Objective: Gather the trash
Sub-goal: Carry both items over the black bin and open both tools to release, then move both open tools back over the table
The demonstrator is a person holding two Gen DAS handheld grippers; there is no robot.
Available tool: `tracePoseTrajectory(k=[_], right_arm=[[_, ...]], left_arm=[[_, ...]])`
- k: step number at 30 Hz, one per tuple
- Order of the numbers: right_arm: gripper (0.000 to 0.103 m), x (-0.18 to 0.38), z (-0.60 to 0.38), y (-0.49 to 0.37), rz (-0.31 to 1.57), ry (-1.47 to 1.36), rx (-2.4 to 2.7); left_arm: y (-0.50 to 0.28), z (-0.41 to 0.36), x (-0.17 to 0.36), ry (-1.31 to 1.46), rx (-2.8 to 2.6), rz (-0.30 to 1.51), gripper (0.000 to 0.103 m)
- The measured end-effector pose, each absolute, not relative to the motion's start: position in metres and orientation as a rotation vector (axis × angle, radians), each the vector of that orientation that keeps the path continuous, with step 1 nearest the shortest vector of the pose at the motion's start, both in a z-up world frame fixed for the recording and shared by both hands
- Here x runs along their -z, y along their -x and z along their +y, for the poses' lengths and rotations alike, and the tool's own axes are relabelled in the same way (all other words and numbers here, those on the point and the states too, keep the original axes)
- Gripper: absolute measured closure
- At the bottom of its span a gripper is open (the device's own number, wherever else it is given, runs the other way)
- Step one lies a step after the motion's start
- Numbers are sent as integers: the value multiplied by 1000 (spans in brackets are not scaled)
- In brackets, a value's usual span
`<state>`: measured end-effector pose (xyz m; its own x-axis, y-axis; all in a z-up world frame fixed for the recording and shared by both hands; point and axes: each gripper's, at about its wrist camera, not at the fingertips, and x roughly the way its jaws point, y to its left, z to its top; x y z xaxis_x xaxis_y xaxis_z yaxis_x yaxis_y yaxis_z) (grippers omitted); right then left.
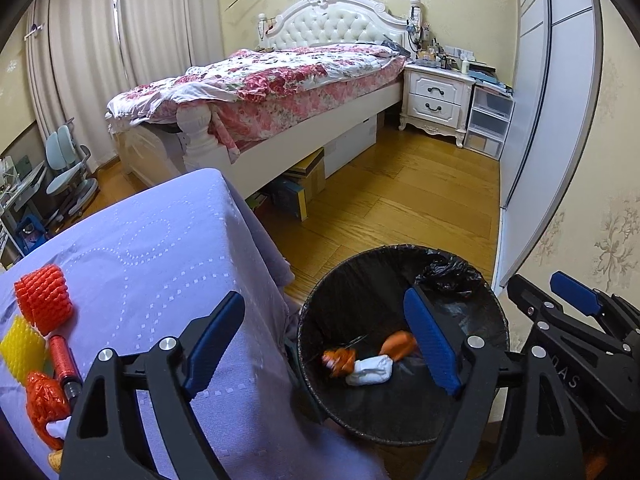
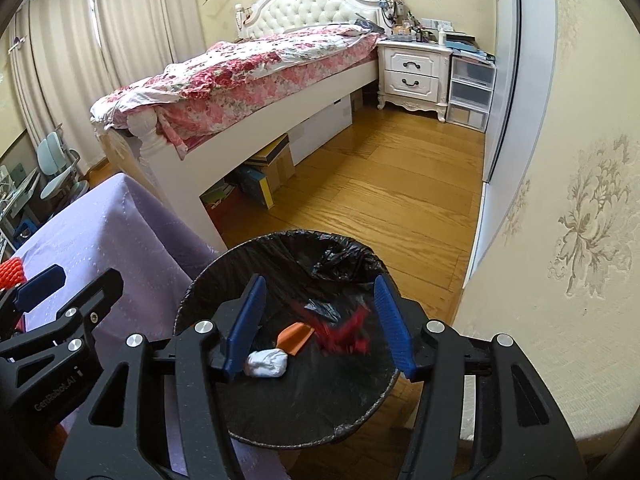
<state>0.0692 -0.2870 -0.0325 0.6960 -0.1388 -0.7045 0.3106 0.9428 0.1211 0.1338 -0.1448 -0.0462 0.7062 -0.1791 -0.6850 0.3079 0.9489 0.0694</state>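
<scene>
A black-lined trash bin (image 1: 320, 308) stands on the floor beside a table under a purple cloth (image 1: 160, 248). Inside lie a white wad (image 1: 370, 370), an orange piece (image 1: 398, 342) and a blurred orange scrap (image 1: 340, 360). My left gripper (image 1: 324, 344) is open and empty, straddling the table edge and the bin. On the table's left lie an orange foam net (image 1: 44, 296), a yellow foam net (image 1: 22, 348), a red cylinder (image 1: 64, 364) and an orange crumpled bag (image 1: 44, 400). My right gripper (image 2: 320, 328) is open over the bin (image 2: 200, 292); a blurred red scrap (image 2: 348, 334) is below it, by the white wad (image 2: 266, 363).
A bed (image 1: 256, 80) with a floral cover stands behind, boxes (image 1: 304, 176) under it. A white nightstand (image 1: 436, 96) and plastic drawers (image 1: 488, 120) are at the back right. A wardrobe and wall (image 2: 560, 160) run along the right. Wooden floor (image 2: 380, 200) lies between.
</scene>
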Motion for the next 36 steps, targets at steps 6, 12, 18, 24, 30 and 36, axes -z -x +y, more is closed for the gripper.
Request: tracePoseTrajectory(k=[6, 12, 18, 24, 30, 36], right_arm=[[42, 27, -287, -57, 754, -238, 267], [40, 23, -274, -43, 761, -227, 251], [40, 20, -246, -22, 766, -218, 209], [40, 15, -215, -6, 776, -204, 151], [39, 8, -168, 10, 778, -154, 68], [39, 3, -114, 18, 793, -91, -40]], left_arm=[[-126, -137, 39, -181, 259, 729, 20], [-107, -117, 33, -176, 246, 731, 20], [-84, -87, 30, -177, 215, 733, 20], [-59, -49, 25, -169, 170, 724, 20], [-34, 1, 17, -137, 103, 703, 20], [-15, 57, 18, -127, -12, 689, 20]])
